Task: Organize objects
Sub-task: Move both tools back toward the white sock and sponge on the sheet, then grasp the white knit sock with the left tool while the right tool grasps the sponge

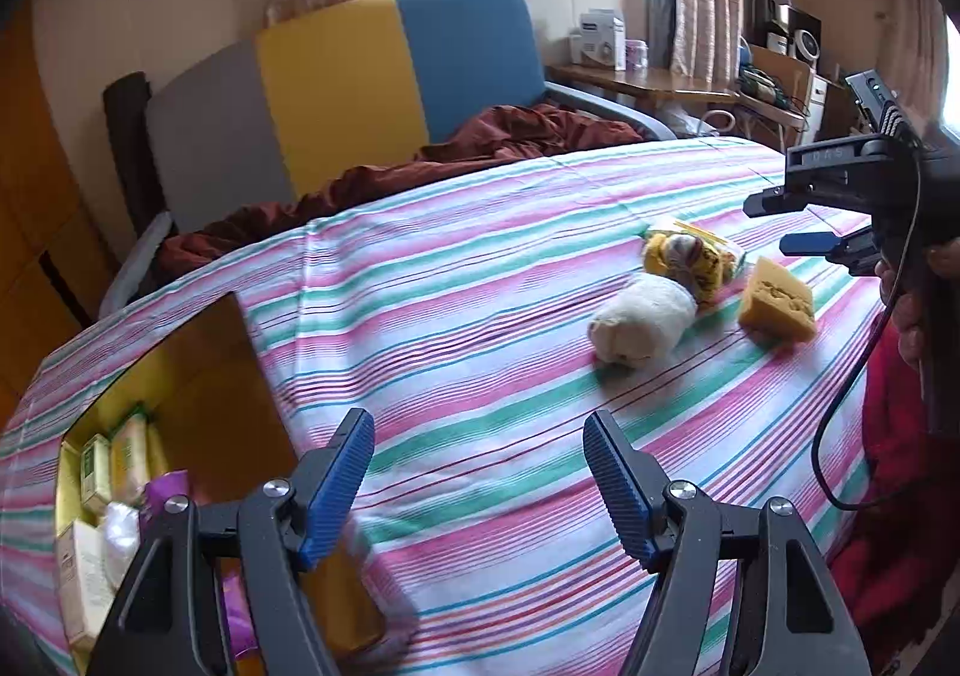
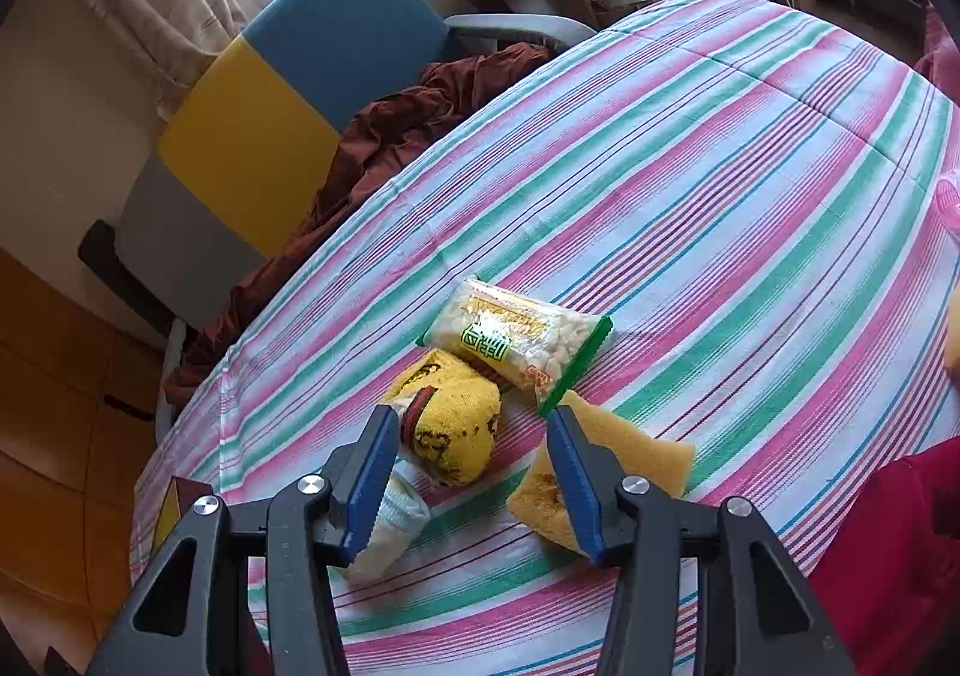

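Observation:
A white rolled sock (image 1: 642, 323), a yellow patterned sock (image 1: 690, 256), a yellow sponge (image 1: 777, 301) and a clear snack packet (image 2: 519, 343) lie together on the striped bedspread (image 1: 480, 316). My left gripper (image 1: 480, 466) is open and empty, above the bed beside an open yellow box (image 1: 180, 376) that holds several packets. My right gripper (image 2: 474, 472) is open and empty, just above the yellow sock (image 2: 453, 424) and the sponge (image 2: 624, 454); the white sock (image 2: 390, 532) lies under its left finger. It also shows in the left wrist view (image 1: 798, 226).
A chair with grey, yellow and blue panels (image 1: 336, 93) stands beyond the bed, with a rust-brown blanket (image 1: 468, 147) on it. A wooden desk (image 1: 648, 78) with boxes stands at the back right. Red cloth (image 2: 900, 544) lies at the bed's right edge.

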Available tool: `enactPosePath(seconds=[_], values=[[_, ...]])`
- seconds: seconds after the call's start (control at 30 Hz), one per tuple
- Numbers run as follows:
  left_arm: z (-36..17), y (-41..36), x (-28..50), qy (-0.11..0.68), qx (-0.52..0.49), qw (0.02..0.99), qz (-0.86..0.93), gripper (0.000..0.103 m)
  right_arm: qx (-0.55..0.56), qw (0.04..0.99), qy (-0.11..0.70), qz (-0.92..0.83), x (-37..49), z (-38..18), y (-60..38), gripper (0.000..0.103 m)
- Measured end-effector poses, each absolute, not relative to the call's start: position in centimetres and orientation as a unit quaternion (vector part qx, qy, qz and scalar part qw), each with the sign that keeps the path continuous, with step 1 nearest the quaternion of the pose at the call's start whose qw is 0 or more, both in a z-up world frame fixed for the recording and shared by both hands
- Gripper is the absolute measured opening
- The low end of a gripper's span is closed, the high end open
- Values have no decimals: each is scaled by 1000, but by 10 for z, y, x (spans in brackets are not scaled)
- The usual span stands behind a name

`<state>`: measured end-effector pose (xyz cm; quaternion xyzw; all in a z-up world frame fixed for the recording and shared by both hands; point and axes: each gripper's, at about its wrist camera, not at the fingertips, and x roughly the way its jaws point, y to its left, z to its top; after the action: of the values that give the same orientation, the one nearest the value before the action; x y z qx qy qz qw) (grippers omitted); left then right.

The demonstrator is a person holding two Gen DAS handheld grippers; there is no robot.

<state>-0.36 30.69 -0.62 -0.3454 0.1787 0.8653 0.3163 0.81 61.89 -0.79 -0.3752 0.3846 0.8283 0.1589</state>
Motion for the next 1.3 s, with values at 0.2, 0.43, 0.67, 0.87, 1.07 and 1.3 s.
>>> enactPosePath(seconds=[0.2, 0.43, 0.67, 0.87, 1.07, 1.3], values=[[-14, 346, -11, 193, -358, 360, 839, 73, -356, 155, 427, 817, 16, -11, 631, 52], [-20, 393, -24, 203, -362, 400, 817, 80, -358, 143, 429, 817, 12, -11, 630, 52], [-39, 445, -36, 228, -367, 433, 791, 84, -322, 151, 473, 806, 25, -13, 645, 52], [-67, 464, -53, 222, -402, 432, 776, 70, -327, 150, 478, 802, 22, -15, 645, 52], [-71, 438, -54, 147, -422, 416, 793, 65, -331, 156, 478, 799, 23, -18, 647, 52], [-72, 380, -27, 98, -426, 394, 808, 65, -339, 164, 476, 795, 25, -19, 647, 52]])
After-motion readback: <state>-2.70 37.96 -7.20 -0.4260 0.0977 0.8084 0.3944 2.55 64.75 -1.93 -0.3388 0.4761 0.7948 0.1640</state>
